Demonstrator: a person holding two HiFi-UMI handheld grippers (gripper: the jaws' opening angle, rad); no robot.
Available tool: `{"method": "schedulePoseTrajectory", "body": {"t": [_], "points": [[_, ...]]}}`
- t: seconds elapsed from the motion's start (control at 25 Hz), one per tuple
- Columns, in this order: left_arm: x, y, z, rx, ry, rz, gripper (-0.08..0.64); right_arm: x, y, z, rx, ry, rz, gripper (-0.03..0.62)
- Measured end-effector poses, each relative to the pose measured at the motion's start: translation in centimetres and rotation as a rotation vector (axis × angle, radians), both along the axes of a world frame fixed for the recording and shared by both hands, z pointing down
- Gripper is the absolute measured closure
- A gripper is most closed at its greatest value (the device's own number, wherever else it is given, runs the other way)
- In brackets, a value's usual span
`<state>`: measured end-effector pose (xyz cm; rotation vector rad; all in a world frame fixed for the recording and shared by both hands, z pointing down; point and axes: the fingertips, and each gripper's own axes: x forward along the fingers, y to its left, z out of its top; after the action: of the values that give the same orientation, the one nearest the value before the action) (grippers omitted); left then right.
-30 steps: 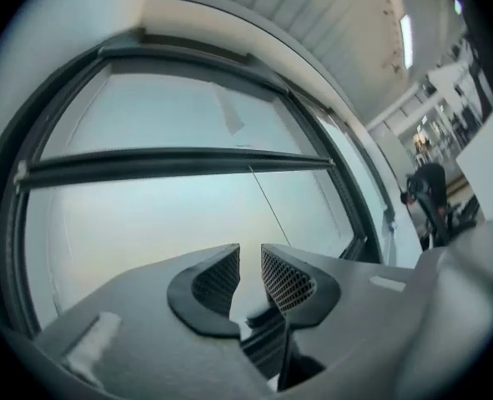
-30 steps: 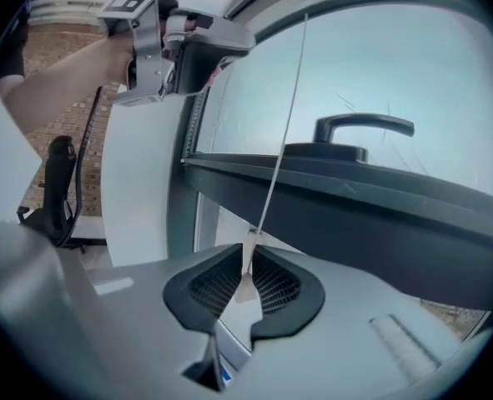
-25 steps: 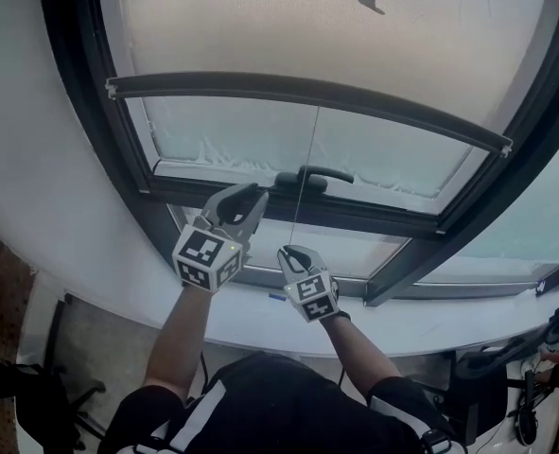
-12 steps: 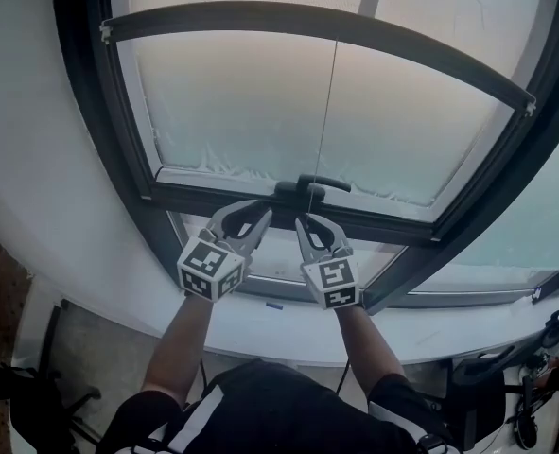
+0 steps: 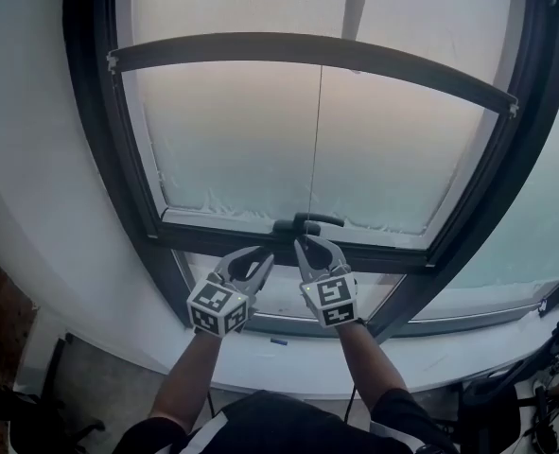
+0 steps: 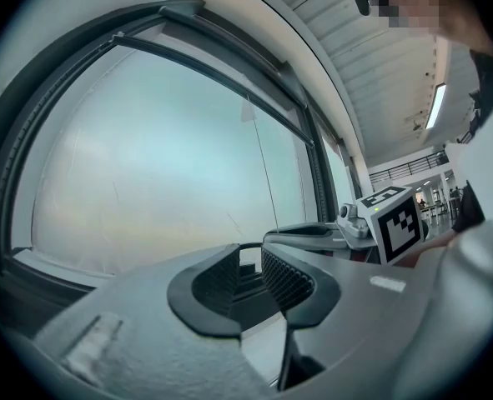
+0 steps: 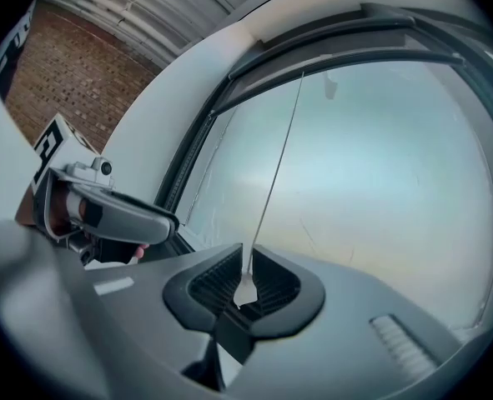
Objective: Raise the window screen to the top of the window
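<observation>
Right gripper pinches the pull cord while the left waits empty below the window screen's rail.

On the left, the left gripper (image 5: 249,259) hovers near the sill with its jaws spread and nothing between them; it looks held in reserve, close enough to take over the cord. Just to its right, the right gripper (image 5: 309,246) has its jaws pressed on the white tab (image 7: 245,288) at the end of the cord (image 5: 315,140), near the window handle (image 5: 303,223). The cord runs taut from there to the far rail (image 5: 317,53) of the window screen, so the pinch probably governs how the rail travels. The rail crosses the pane high up and slopes down to the right. It seems short of the window frame's (image 5: 90,130) top, so the raise looks unfinished.
</observation>
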<state>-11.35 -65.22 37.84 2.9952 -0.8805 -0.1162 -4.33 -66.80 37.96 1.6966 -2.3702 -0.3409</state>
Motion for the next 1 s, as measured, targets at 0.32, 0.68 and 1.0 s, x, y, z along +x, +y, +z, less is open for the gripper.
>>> {"method": "schedulePoseTrajectory", "body": {"t": [0.32,0.68,1.0], "points": [[-1.4,-0.3,-0.7,-0.007,0.057,-0.036,0.476,-0.4,-0.3,-5.8,0.096,-0.007,-0.026,0.550],[-1.1,-0.4,-0.8,-0.031,0.098,-0.038,0.476,-0.5,-0.3,-12.4,0.246,0.109,0.034,0.549],[-0.6,-0.7,-1.8,-0.019,0.130,-0.042,0.476,-0.2,-1.0,-17.7,0.328,0.119,0.013,0.549]]}}
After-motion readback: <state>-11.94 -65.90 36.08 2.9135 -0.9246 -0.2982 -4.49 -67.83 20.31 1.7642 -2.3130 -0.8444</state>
